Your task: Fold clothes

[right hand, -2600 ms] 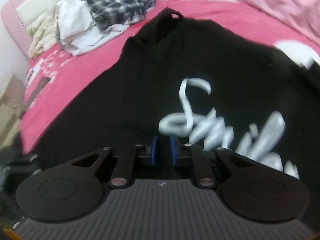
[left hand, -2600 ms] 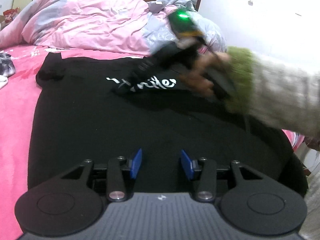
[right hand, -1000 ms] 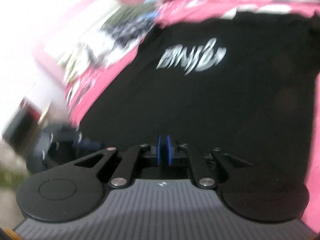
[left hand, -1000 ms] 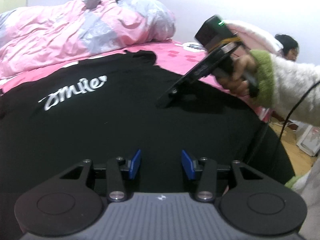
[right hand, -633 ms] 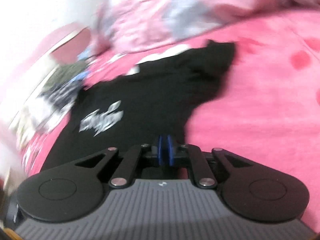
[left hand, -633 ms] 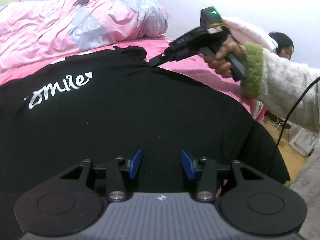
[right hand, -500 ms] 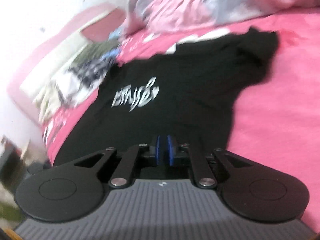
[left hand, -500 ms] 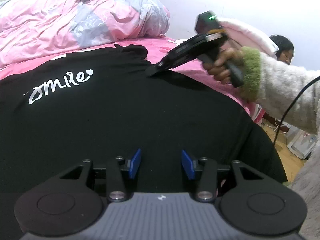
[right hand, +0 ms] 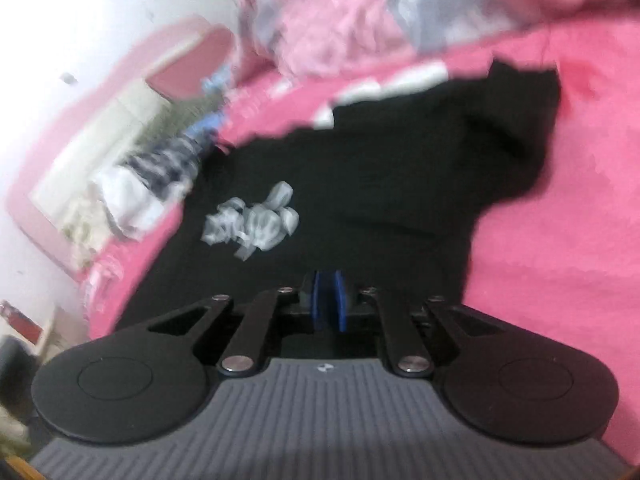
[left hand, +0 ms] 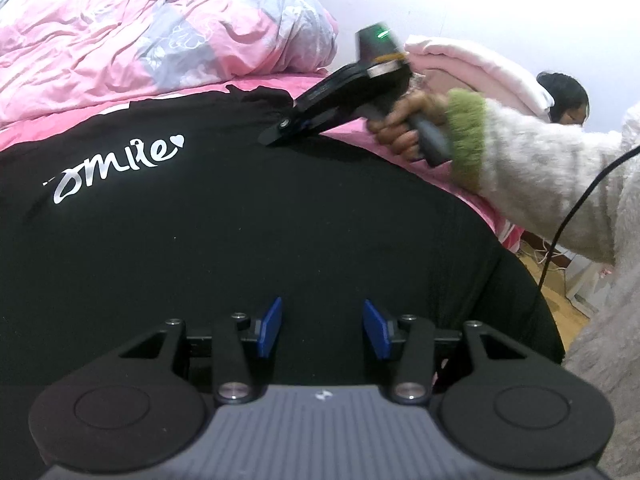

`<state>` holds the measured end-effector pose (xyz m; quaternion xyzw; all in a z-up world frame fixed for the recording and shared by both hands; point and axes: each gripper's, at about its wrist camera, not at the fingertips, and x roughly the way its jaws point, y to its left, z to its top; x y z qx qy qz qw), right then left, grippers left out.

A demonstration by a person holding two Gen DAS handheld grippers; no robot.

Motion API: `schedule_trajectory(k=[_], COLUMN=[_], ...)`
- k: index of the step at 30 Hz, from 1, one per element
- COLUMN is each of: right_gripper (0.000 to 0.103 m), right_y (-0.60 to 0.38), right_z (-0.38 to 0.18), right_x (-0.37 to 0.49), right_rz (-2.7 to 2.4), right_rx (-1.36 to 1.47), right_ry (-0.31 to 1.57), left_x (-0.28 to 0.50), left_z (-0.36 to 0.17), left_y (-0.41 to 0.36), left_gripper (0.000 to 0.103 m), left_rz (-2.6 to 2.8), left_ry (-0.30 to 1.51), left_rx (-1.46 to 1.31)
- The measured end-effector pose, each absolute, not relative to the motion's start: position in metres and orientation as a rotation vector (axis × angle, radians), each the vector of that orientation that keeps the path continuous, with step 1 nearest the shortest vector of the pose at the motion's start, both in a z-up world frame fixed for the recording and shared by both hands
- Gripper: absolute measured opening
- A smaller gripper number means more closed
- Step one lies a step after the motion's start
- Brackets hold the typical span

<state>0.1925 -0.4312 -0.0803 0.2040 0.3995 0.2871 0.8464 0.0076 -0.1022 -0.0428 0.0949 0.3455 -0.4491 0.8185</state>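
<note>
A black T-shirt [left hand: 240, 220] with a white "Smile" print [left hand: 120, 164] lies flat on the pink bed. My left gripper [left hand: 322, 330] hovers over the shirt's near part, its blue pads well apart and nothing between them. In the left wrist view, a hand [left hand: 404, 128] in a fuzzy white sleeve holds my right gripper [left hand: 276, 136], whose tip rests on the shirt beside the far right sleeve. The blurred right wrist view shows the shirt [right hand: 380, 184] ahead. There my right gripper [right hand: 328, 304] is closing, its pads almost touching, with nothing seen between them.
A crumpled pink and grey quilt [left hand: 140, 48] lies along the bed's far side. Several loose clothes [right hand: 152, 176] are piled by the headboard. Bare pink sheet [right hand: 560, 260] lies to the shirt's right. A black cable [left hand: 576, 208] hangs by the sleeve, and another person [left hand: 568, 96] sits beyond.
My right gripper has travelled from the print across the shirt to the far right sleeve and dipped its tip onto the cloth there. My left gripper has stayed open, and the print drifted across its view.
</note>
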Motion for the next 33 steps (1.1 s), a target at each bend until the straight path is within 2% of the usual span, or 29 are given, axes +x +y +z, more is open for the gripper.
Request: schedule_trajectory(k=[1, 3, 5, 8, 10, 12, 18, 20, 21, 27, 29, 33], right_gripper=[0.000, 0.000, 0.007, 0.010, 0.028, 0.032, 0.034, 0.037, 0.043, 0.044, 0.045, 0.047], right_y=[-0.432, -0.451, -0.473, -0.490, -0.497, -0.504, -0.528, -0.532, -0.533, -0.530, -0.530, -0.530], right_z=[-0.090, -0.096, -0.092, -0.082, -0.079, -0.079, -0.115, -0.118, -0.117, -0.119, -0.119, -0.119], right_x=[0.200, 0.213, 0.214, 0.193, 0.172, 0.152, 0.127, 0.124, 0.123, 0.127, 0.127, 0.126], right_rz=[0.583, 0.519, 0.398, 0.420, 0.466, 0.472, 0.393, 0.396, 0.389, 0.383, 0.385, 0.390], right_rx=[0.444, 0.535, 0.631, 0.736, 0.798, 0.813, 0.924, 0.950, 0.940, 0.897, 0.889, 0.880], right_ry=[0.855, 0.790, 0.706, 0.611, 0.576, 0.555, 0.516, 0.476, 0.464, 0.464, 0.464, 0.465], left_x=[0.007, 0.007, 0.008, 0.008, 0.009, 0.009, 0.011, 0.011, 0.011, 0.021, 0.025, 0.032], left_z=[-0.043, -0.042, -0.041, -0.038, -0.036, -0.033, -0.019, -0.016, -0.016, -0.018, -0.019, -0.023], left_y=[-0.103, -0.103, -0.102, -0.100, -0.099, -0.098, -0.096, -0.095, -0.095, -0.085, -0.081, -0.074], left_gripper=[0.047, 0.047, 0.047, 0.047, 0.049, 0.050, 0.056, 0.059, 0.060, 0.065, 0.073, 0.079], left_rz=[-0.956, -0.953, -0.949, -0.940, -0.927, -0.911, -0.851, -0.827, -0.811, -0.685, -0.643, -0.567], left_ry=[0.737, 0.742, 0.749, 0.754, 0.754, 0.749, 0.720, 0.713, 0.712, 0.737, 0.745, 0.766], left_rx=[0.204, 0.199, 0.190, 0.185, 0.184, 0.182, 0.180, 0.183, 0.186, 0.161, 0.146, 0.130])
